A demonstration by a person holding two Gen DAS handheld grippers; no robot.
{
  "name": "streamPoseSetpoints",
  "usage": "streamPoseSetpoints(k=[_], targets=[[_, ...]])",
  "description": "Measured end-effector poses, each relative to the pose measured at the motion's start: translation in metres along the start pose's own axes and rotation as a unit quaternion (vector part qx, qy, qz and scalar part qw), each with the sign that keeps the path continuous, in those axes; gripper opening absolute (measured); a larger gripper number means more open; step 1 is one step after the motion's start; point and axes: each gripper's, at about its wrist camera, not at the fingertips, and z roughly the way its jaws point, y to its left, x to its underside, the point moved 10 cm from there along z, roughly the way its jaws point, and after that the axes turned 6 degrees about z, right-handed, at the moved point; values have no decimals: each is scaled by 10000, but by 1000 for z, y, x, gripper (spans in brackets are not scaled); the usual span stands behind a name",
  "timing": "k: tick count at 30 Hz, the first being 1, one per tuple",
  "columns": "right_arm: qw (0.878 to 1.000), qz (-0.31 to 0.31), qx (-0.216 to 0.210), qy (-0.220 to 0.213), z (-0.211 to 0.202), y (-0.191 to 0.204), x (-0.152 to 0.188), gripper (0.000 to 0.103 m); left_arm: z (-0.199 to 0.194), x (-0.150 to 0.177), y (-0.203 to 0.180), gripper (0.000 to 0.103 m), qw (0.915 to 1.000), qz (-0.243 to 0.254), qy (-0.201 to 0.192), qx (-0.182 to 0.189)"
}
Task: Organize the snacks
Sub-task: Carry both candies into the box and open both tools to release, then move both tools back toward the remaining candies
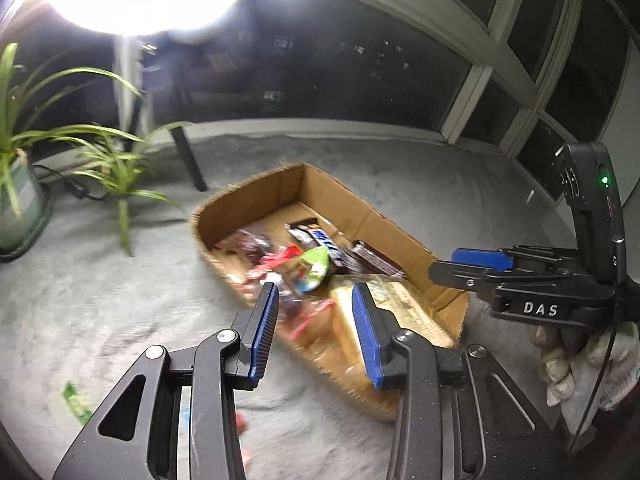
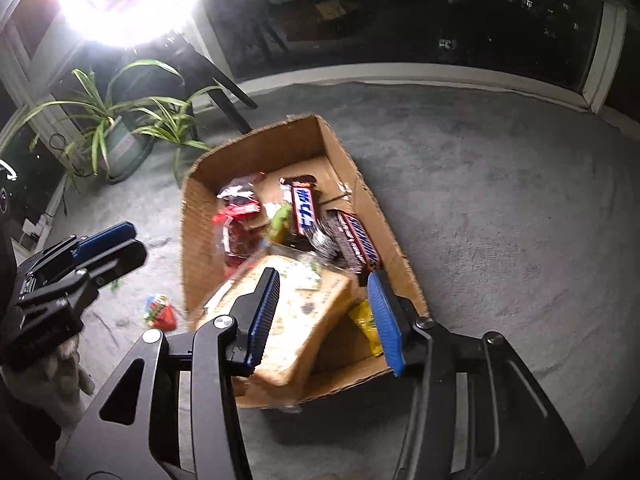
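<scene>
Left gripper (image 1: 314, 332) & right gripper (image 2: 326, 316): fingers apart, empty, over cardboard box (image 2: 200, 200). Loose red packet (image 2: 160, 314) left of box: prob light, crinkly, slippery; pinch mid-body.

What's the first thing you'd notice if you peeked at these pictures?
The huge glaring lamp at the top left, washing out that corner. Next, the open cardboard box in the middle of the grey carpet, piled with snacks, including chocolate bars toward its far end. Both claws hover open and empty over its near end, and a red packet lies outside on the carpet.
</scene>
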Motion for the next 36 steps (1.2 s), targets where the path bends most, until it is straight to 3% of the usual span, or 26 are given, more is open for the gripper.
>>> streamPoseSetpoints(k=[10,16,25,31,36], targets=[[9985,-177,-418,-291,-36,66,12,48,-68,20,81,36,9979,-408,-312,-395],[9955,-468,-796,-191,-37,119,35,48,-88,52,118,36,9960,-664,-213,-563],[9910,-693,-1053,451,17,181,84,57,-91,102,161,36,9923,-954,156,-772],[9903,-679,-871,841,63,187,98,57,-76,126,182,36,9900,-1036,483,-825],[9900,-626,-726,1031,86,184,101,57,-51,140,185,36,9887,-1077,806,-663]])
